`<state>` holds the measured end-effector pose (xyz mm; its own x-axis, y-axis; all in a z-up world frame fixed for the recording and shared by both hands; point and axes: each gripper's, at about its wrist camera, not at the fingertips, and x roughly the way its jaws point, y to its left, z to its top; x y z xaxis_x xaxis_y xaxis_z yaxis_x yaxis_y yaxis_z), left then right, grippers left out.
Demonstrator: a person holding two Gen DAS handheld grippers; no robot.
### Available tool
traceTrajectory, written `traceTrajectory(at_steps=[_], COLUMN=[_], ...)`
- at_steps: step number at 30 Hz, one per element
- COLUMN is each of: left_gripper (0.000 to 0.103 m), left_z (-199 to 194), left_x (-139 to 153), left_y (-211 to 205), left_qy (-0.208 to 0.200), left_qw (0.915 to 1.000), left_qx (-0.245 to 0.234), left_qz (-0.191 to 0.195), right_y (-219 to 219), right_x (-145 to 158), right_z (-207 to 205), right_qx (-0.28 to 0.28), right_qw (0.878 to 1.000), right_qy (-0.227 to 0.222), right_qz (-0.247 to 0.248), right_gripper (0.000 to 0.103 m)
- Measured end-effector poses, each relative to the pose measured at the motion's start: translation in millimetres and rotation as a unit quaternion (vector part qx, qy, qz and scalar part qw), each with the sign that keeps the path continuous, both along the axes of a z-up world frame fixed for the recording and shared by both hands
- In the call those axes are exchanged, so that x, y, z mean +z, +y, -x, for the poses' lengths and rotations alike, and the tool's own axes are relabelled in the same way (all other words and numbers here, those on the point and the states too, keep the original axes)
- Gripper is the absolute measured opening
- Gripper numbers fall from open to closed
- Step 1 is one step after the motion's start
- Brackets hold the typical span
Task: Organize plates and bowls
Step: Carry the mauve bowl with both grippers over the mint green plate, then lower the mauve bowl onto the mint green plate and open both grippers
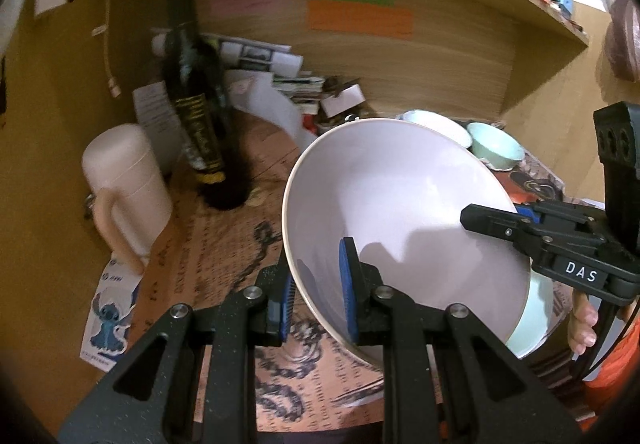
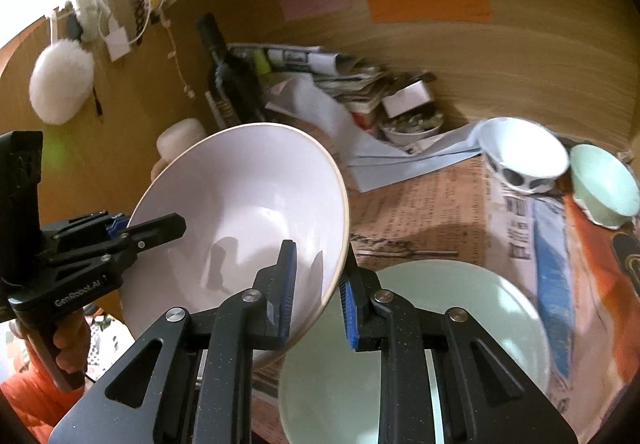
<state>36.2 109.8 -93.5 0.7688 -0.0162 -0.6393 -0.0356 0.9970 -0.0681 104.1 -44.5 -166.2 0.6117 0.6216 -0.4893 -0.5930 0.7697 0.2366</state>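
Surface: printed-paper-covered desk (image 2: 420, 203) in a wooden alcove, papers heaped behind | left gripper (image 1: 320, 300) and right gripper (image 2: 316, 296) each pinch the tilted white bowl (image 1: 400, 211) rim over the pale green plate (image 2: 440, 316).

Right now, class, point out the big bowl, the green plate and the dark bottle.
Big bowl (image 1: 400, 203): left wrist view, inner wall.
Green plate (image 2: 460, 308): right wrist view, bare centre.
Dark bottle (image 1: 196, 111): left wrist view, body above the label.
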Motion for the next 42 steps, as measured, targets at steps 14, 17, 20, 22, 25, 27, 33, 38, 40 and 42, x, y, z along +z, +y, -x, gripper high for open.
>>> traceTrajectory(at_steps=[14,17,20,22,25,27,33,38,40,42], left_gripper=[0.02,0.02,0.02,0.02,0.02,0.02,0.02,0.021,0.028,0.04], left_z=[4,1,-5,-7,-11,-13,-16,-13,-9,-5], left_x=[-33,-43,-51,-57,-64,-68,-70,-65,-58,-47], left_y=[37,42,47,48,49,50,52,52,53,52], left_qy=[0.04,0.05,0.063,0.071,0.078,0.081,0.08,0.075,0.067,0.05], left_qw=[0.9986,0.9979,0.9968,0.996,0.9952,0.9949,0.9952,0.9956,0.9961,0.9969], left_qx=[0.031,0.033,0.033,0.033,0.037,0.039,0.04,0.046,0.051,0.056], left_qz=[0.018,0.026,0.038,0.043,0.045,0.044,0.04,0.032,0.027,0.025], right_y=[42,47,52,55,62,64,64,56,49,40], right_x=[-23,-30,-36,-41,-47,-49,-47,-35,-27,-16], right_z=[-21,-27,-31,-34,-36,-36,-37,-33,-27,-21], right_qx=[0.031,0.03,0.03,0.03,0.03,0.029,0.031,0.021,0.015,0.002], right_qw=[0.998,0.997,0.996,0.995,0.993,0.993,0.993,0.995,0.997,0.998], right_qy=[0.039,0.05,0.064,0.073,0.08,0.078,0.082,0.062,0.046,0.021], right_qz=[0.041,0.048,0.055,0.061,0.077,0.084,0.084,0.069,0.059,0.053], right_gripper=[0.019,0.019,0.019,0.019,0.019,0.019,0.022,0.025,0.034,0.046])
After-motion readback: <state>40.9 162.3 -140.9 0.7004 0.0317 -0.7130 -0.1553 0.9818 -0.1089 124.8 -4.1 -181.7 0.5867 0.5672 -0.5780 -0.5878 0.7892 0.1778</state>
